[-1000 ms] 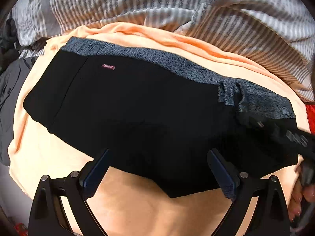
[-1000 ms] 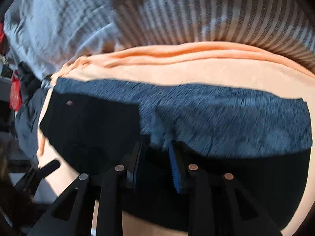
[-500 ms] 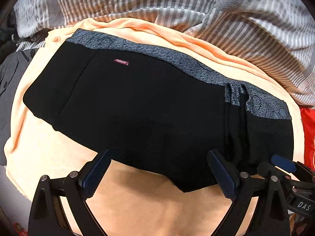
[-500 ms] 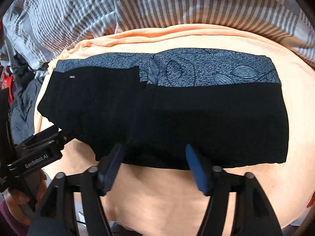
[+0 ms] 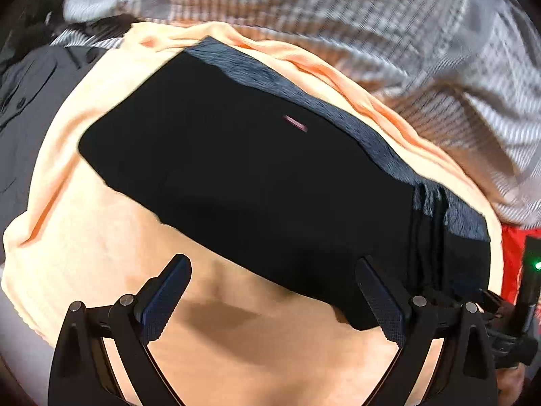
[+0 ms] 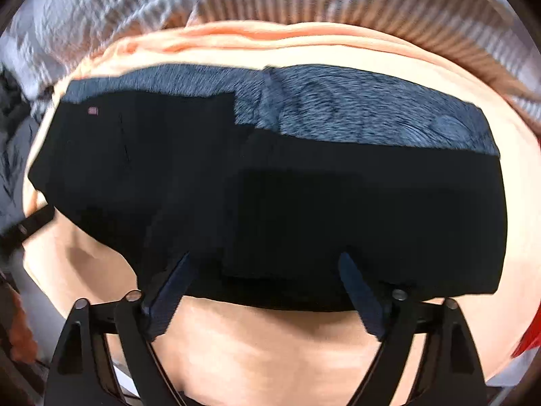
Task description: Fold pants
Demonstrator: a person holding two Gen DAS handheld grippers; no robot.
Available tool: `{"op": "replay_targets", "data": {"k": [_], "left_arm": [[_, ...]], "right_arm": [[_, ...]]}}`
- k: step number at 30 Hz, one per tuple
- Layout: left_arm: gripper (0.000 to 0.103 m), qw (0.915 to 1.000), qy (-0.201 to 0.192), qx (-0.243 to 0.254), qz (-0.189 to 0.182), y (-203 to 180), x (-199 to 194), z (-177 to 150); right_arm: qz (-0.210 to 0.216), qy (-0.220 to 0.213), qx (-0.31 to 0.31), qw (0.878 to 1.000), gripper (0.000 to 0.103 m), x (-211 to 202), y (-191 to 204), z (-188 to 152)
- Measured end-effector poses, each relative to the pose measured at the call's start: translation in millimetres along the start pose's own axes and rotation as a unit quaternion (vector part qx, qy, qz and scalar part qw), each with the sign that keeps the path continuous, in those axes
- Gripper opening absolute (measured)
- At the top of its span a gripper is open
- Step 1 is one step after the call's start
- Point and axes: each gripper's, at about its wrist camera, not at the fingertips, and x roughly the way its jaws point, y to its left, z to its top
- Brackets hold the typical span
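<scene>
The black pants (image 5: 257,176) with a grey patterned waistband (image 5: 355,132) lie folded in a long band on an orange sheet (image 5: 84,237). They fill the right wrist view (image 6: 270,196) too, waistband (image 6: 372,115) at the far edge. My left gripper (image 5: 274,280) is open and empty, just above the near edge of the pants. My right gripper (image 6: 267,270) is open and empty, its fingertips over the near hem. The right gripper's body shows at the left wrist view's right edge (image 5: 507,331).
A grey-and-white striped duvet (image 5: 372,27) is bunched behind the sheet. A grey garment (image 5: 30,94) lies at the left and a red item (image 5: 514,257) at the right. The sheet's near edge drops off below the grippers.
My right gripper opened, let go of the pants and pulled back to their near edge. My left gripper stayed open and swung its view leftward.
</scene>
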Motion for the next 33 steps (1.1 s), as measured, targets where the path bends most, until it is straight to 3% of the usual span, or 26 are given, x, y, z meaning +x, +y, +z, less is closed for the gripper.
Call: {"op": "replay_targets", "data": {"k": [3, 8, 16, 24, 29, 33], "left_arm": [[0.099, 0.9997, -0.007, -0.019, -0.016, 19.4, -3.8, 3.7], [0.099, 0.996, -0.023, -0.076, -0.042, 54.0, -3.4, 12.5], [0.098, 0.9808, -0.033, -0.17, -0.088, 107.7, 24.3, 20.8], [0.098, 0.9691, -0.054, -0.176, -0.165, 106.0, 34.4, 34.2], [0.098, 0.9496, -0.076, -0.2, -0.229, 101.7, 37.0, 39.8], [0.098, 0.9553, -0.074, -0.191, -0.213, 96.7, 50.6, 42.5]], "right_arm": [[-0.031, 0.005, -0.018, 0.999, 0.094, -2.6, 15.6, 0.7], [0.02, -0.006, -0.026, 0.999, 0.094, -12.7, 44.1, -0.5], [0.029, -0.04, -0.089, 0.995, 0.094, -4.5, 87.7, 5.3], [0.052, -0.001, -0.079, 0.995, 0.093, 29.5, 89.5, 1.4], [0.064, 0.001, -0.083, 0.995, 0.093, 32.2, 93.4, 0.7], [0.064, -0.001, -0.091, 0.994, 0.093, 38.5, 102.5, 4.0]]}}
